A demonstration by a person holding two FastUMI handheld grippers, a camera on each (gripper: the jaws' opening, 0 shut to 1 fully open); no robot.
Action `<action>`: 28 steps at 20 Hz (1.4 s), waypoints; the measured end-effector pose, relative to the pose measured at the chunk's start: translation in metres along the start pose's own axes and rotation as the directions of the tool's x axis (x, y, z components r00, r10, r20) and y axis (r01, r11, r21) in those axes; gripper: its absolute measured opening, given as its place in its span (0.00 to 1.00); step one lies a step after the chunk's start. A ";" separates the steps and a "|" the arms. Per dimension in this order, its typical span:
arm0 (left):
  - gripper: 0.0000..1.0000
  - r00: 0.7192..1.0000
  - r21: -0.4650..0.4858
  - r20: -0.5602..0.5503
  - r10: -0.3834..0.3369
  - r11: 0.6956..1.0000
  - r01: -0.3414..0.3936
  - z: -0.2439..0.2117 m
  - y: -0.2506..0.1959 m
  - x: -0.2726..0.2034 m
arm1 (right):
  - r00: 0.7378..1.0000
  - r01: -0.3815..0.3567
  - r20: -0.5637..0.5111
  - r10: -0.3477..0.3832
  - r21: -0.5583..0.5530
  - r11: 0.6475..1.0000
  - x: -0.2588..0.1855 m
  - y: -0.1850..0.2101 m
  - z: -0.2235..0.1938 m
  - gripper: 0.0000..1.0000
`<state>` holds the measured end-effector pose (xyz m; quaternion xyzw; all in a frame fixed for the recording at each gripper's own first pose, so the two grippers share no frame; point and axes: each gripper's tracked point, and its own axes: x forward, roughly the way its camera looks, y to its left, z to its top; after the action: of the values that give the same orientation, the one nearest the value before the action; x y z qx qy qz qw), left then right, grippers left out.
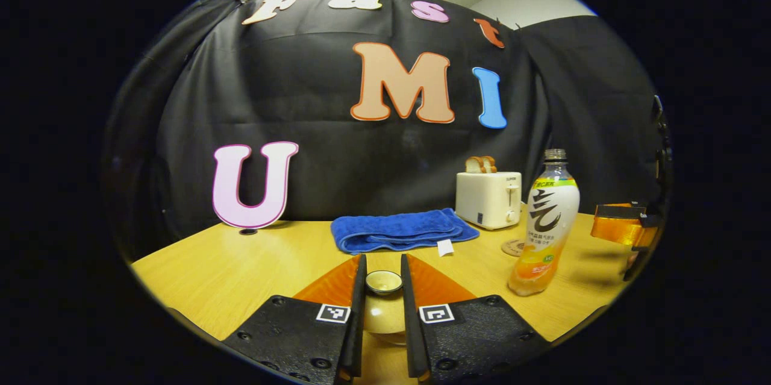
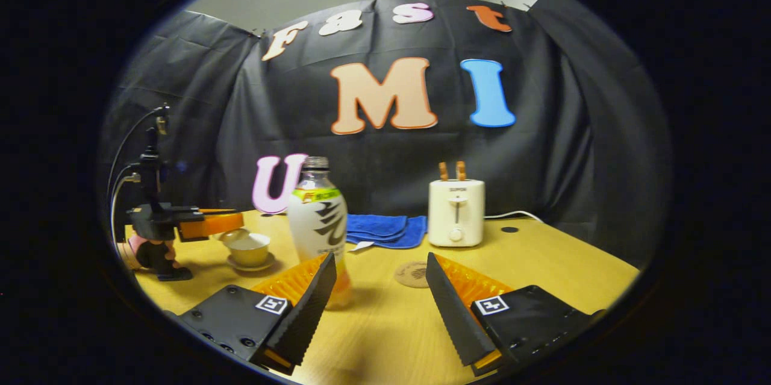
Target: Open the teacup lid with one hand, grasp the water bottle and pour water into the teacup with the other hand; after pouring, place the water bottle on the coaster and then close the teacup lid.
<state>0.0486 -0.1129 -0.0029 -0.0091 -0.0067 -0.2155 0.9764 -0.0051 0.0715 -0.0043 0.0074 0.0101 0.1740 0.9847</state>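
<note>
Left gripper view: the left gripper point(image 1: 383, 288) reaches forward low over the wooden table point(image 1: 241, 264). Its two fingers stand nearly parallel and close together, pinching the teacup lid's knob point(image 1: 383, 282) between their tips; the lid's pale dome shows just below, in the narrow gap. Ahead and to the right stands the water bottle point(image 1: 545, 222), upright, cap off, its long axis vertical. Just behind its base lies the round coaster point(image 1: 513, 247). Beyond are a folded blue towel point(image 1: 400, 229) and a white toaster point(image 1: 488, 198). The other gripper shows at the far right edge.

Right gripper view: the right gripper point(image 2: 380, 294) has its fingers spread wide, holding nothing. The water bottle point(image 2: 318, 225) stands just ahead and left of centre, close to the left fingertip but not yet between the fingers. The coaster point(image 2: 413, 274) lies ahead in the gap. Farther left, the left gripper point(image 2: 226, 223) holds the lid tilted just above the teacup point(image 2: 249, 249) on its saucer. This hand is clearly nearer the bottle; a small shift left and forward should bracket it.
</note>
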 end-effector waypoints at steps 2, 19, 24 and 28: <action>0.27 0.999 0.001 0.000 0.040 0.999 -0.040 -0.001 0.013 -0.007 | 0.999 -0.038 -0.003 0.038 0.002 0.999 0.007 0.009 -0.001 0.92; 0.27 0.943 0.010 0.001 0.332 0.943 -0.332 -0.001 0.108 -0.060 | 0.981 -0.091 -0.175 0.089 -0.005 0.996 0.058 0.063 -0.033 0.96; 0.27 0.937 0.011 0.000 0.351 0.936 -0.351 -0.002 0.111 -0.062 | 0.978 -0.048 -0.205 0.045 -0.009 0.999 0.070 0.063 -0.036 0.99; 0.27 0.935 0.010 0.001 0.356 0.935 -0.356 -0.001 0.112 -0.063 | 0.975 -0.003 -0.222 0.000 -0.015 1.000 0.075 0.058 -0.040 0.85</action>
<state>0.0385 0.0151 -0.0065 -0.0052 -0.0056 -0.0354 0.9993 0.0448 0.1521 -0.0448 -0.0195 0.1185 0.1745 0.9773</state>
